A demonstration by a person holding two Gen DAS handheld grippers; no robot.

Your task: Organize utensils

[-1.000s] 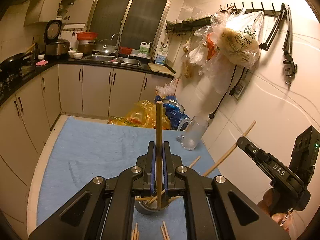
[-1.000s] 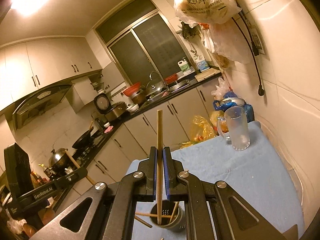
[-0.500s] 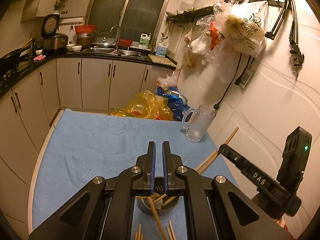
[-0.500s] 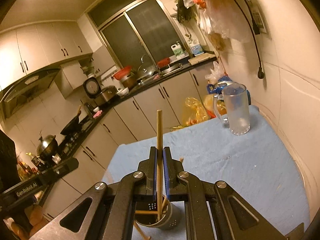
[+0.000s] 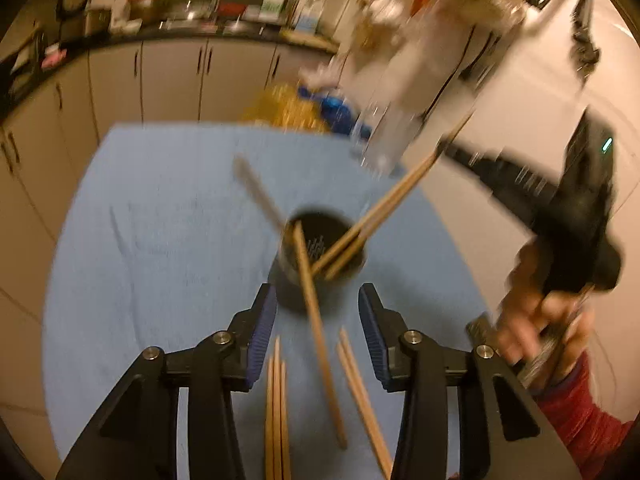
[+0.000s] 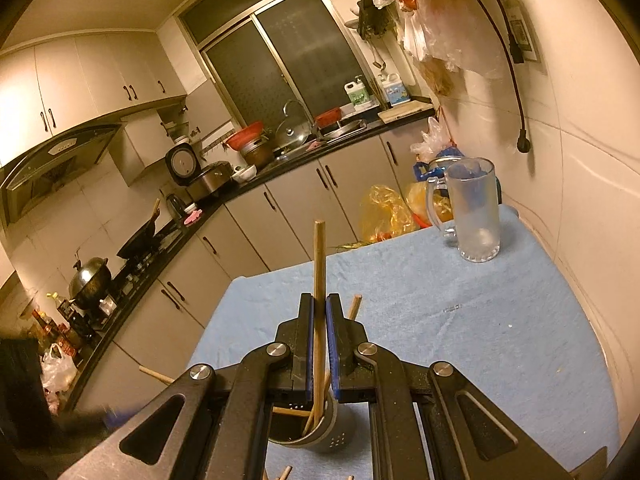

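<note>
A dark metal utensil holder [image 5: 320,256] stands on the blue cloth [image 5: 160,240] with several wooden chopsticks leaning in it. My left gripper [image 5: 317,296] hangs just before it, tilted down, jaws opening. One leaning chopstick [image 5: 320,340] crosses the gap without touching the pads. Loose chopsticks [image 5: 276,420] lie on the cloth under the jaws. My right gripper [image 6: 319,312] is shut on an upright chopstick [image 6: 319,260] whose lower end sits inside the holder [image 6: 320,436]. The left wrist view is blurred.
A frosted glass mug [image 6: 476,212] stands at the cloth's far right, by the wall. Yellow and blue bags [image 6: 388,212] lie beyond the table's far edge. A hand [image 5: 532,332] in a red sleeve holds the right gripper at the right of the left wrist view.
The left gripper let its chopstick drop into the holder, then sank, tipped downward and spread its jaws. The right gripper lowered its chopstick into the holder and stays shut on it.
</note>
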